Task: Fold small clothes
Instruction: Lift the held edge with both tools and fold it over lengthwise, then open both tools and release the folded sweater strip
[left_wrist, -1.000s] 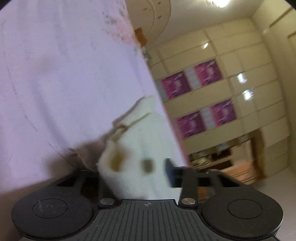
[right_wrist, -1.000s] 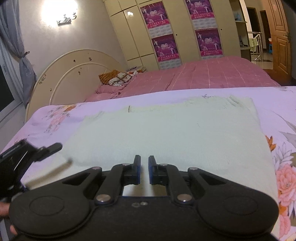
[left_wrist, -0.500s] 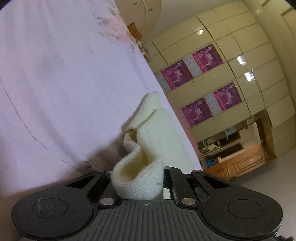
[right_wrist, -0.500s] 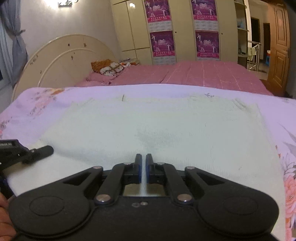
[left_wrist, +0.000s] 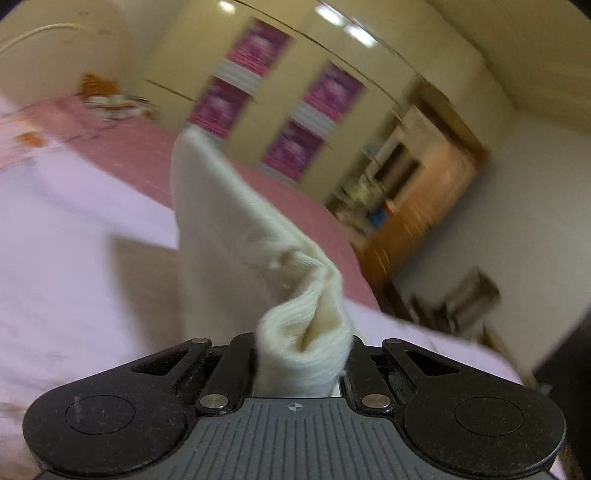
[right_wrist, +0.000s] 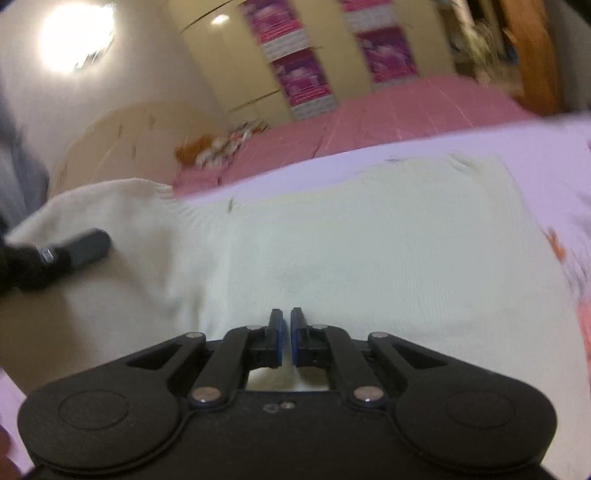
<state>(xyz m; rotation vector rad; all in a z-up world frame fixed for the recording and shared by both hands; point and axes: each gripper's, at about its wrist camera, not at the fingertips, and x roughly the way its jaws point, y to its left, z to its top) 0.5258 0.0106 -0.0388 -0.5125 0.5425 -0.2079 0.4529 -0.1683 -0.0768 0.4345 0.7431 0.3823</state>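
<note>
Lilac bedspread (right_wrist: 424, 147): one cream garment (right_wrist: 369, 251), two hand-held grippers.

No words, numbers or brand names clear enough to read anywhere. Pink and purple posters (left_wrist: 258, 48) on the cupboard doors (left_wrist: 177, 66), too blurry to make out any letters. Same posters (right_wrist: 306, 77) in the right wrist view, again just smears of pink and white. Only a small round cross mark (left_wrist: 294, 407) on the grey body of the left gripper, a sign and not a word. Two tiny round marks (right_wrist: 279, 406) on the black body of the right gripper, too small to tell as letters.
</note>
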